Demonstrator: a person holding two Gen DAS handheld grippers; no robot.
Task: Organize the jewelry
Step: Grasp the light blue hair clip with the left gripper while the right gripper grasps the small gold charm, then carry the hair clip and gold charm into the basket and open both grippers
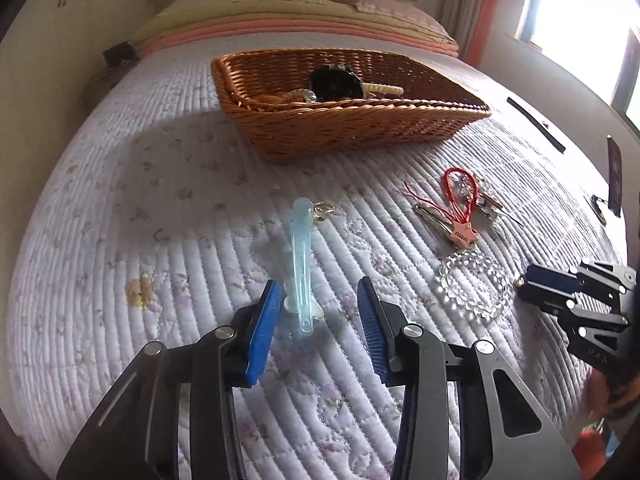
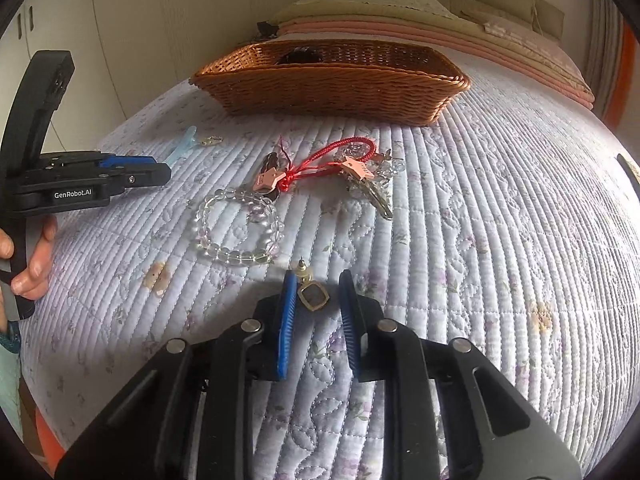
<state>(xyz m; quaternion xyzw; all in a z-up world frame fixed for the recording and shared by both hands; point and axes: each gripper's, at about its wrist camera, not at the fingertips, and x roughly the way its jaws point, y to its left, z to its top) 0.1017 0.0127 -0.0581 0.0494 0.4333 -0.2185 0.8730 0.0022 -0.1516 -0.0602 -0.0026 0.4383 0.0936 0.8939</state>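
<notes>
woven brown wicker basket (image 2: 332, 80) — contents mostly hidden from right wrist | left gripper (image 1: 316, 312) open astride pale-blue translucent hair clip (image 1: 300, 264) | right gripper (image 2: 318, 300) open — small gold-framed earring (image 2: 313, 296) between fingers

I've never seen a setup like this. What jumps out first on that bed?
A brown woven wicker basket sits far back on the quilt, some pieces already inside. Nearer lie a translucent light-blue hair clip between the open left gripper, and a clear-bead bracelet beside red-corded charms. The open right gripper straddles a small gold-framed earring.
</notes>
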